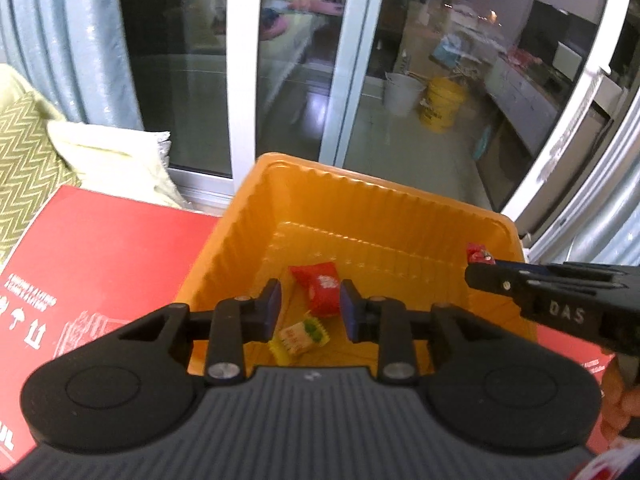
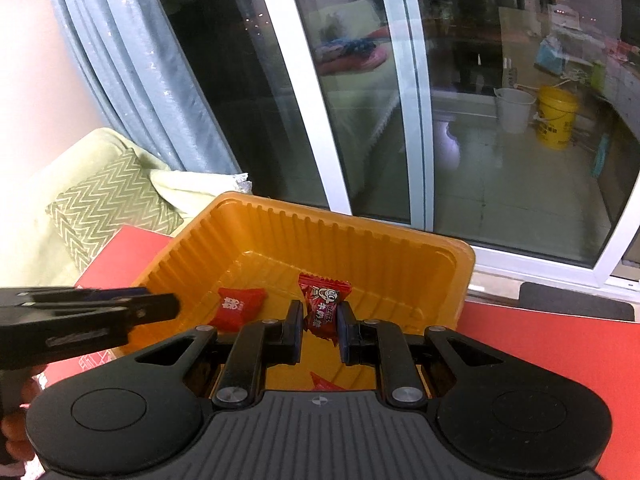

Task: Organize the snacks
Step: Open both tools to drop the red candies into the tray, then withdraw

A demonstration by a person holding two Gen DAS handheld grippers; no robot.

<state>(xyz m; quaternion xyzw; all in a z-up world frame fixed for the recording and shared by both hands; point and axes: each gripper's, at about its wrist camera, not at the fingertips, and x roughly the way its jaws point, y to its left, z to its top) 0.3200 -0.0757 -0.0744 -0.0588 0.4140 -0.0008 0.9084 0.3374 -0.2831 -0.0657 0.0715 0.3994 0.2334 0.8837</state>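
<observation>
- Orange tray (image 2: 400,246) is sitting on a red box (image 1: 100,248), already holding a red packet (image 1: 320,286) and a yellow candy (image 1: 300,336) near 6 o'clock.
- Right gripper (image 2: 319,322) fingers are pinching a red candy (image 2: 322,304) over the tray's 3 o'clock side, release pending.
- Left gripper (image 1: 310,310) fingers are hanging wide, empty.
- Any remaining snacks aren't showing.

Red candy (image 2: 322,307) between right hand-held gripper (image 2: 319,327) fingers

An orange ribbed tray (image 1: 256,216) sits on a red box (image 1: 104,248) with white print. In it lie a red candy (image 1: 320,288) with white marks and a yellow-green candy (image 1: 300,336). Black grippers carry blue pads (image 1: 274,308). The cushion (image 2: 112,208) is olive with pale zigzags; the curtain (image 2: 132,64) is grey-blue.
</observation>
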